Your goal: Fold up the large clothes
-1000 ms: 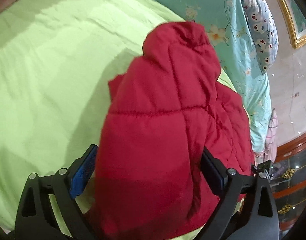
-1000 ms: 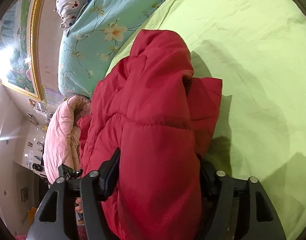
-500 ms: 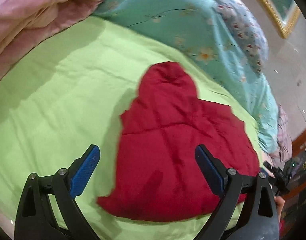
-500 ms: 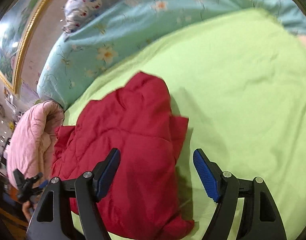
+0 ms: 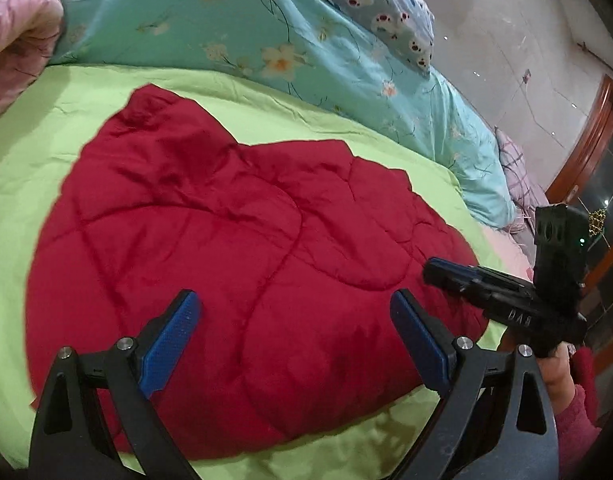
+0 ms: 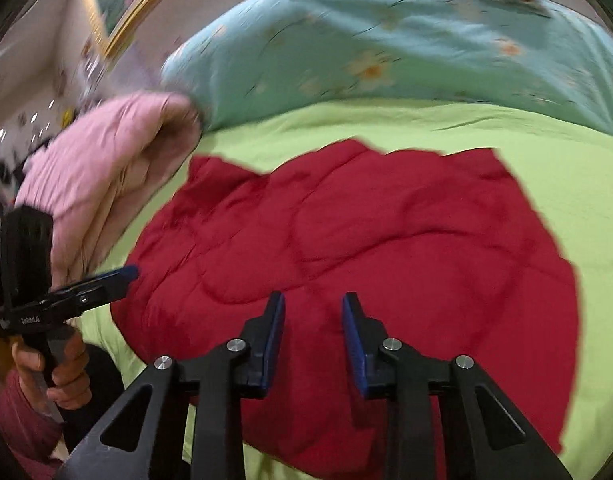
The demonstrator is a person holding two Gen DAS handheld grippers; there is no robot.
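Red jacket [image 5: 242, 264] lies on the green sheet [image 5: 34, 152] ahead of both tongs; left tongs [image 5: 294, 312] wide apart, right tongs [image 6: 313, 312] narrowly apart, seemingly empty.

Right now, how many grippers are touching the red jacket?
0. The left gripper hangs open above the red jacket; the right gripper, partly open, hangs above it too.

Green-sheeted bed [image 5: 34, 152], marble wall [image 5: 506, 40] (gilt-framed picture [image 6: 106, 12]).

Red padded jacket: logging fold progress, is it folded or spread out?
Folded: the red padded jacket lies as a compact bundle on the green sheet, no sleeves showing.
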